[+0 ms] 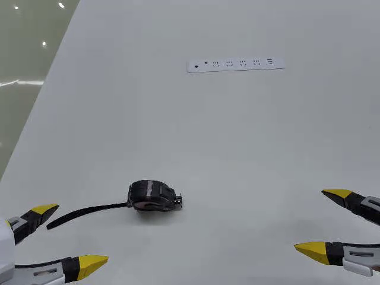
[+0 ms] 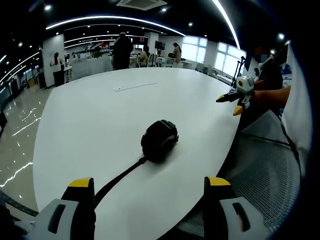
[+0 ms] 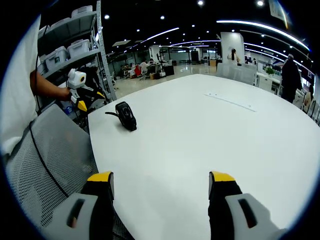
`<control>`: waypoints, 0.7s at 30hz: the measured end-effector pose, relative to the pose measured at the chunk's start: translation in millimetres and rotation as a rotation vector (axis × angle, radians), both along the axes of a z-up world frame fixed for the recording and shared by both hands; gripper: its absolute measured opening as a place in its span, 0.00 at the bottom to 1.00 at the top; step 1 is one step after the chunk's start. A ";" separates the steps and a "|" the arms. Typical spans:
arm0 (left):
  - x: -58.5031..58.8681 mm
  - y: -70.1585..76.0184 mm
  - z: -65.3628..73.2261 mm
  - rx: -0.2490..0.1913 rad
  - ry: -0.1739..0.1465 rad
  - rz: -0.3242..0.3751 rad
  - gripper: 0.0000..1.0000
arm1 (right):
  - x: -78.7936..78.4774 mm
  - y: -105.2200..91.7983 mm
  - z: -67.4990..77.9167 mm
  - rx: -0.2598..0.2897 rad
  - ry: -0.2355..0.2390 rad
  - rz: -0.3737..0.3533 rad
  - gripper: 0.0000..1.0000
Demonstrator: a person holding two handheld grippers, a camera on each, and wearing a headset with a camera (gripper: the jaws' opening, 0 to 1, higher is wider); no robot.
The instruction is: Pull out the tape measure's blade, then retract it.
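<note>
At the bench's point(image 1: 237, 148) near edge my left gripper point(image 1: 76, 234) and right gripper point(image 1: 313, 219), both half cut off, gape empty either side of the tape measure point(image 1: 153, 196), its blade indistinct.

Tape measure point(image 1: 153, 196): black. Strap point(image 1: 83, 214): black. Table point(image 1: 208, 136): plain white, no pattern. Power strip point(image 1: 235, 64): white with dark socket marks. Left gripper point(image 1: 74, 234) and right gripper point(image 1: 316, 219): yellow tips, black behind them, light grey bodies. Chair point(image 3: 50, 145): grey mesh. Floor point(image 1: 29, 59): glossy grey-green.
</note>
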State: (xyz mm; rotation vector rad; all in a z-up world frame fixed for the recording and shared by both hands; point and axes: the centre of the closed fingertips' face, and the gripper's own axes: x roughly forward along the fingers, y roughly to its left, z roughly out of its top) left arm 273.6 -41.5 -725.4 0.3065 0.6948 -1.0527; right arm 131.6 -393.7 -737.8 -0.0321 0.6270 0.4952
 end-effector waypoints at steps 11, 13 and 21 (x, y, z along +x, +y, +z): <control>-3.2 3.0 1.0 -0.012 0.008 -0.011 0.88 | -6.7 -3.5 5.7 -0.010 -0.003 0.004 0.81; -2.8 3.4 1.7 -0.014 0.007 -0.010 0.88 | -7.4 -3.4 5.8 -0.014 -0.001 0.006 0.81; -2.1 4.2 1.7 -0.016 0.010 -0.009 0.89 | -6.4 -2.9 7.5 -0.022 -0.002 0.010 0.82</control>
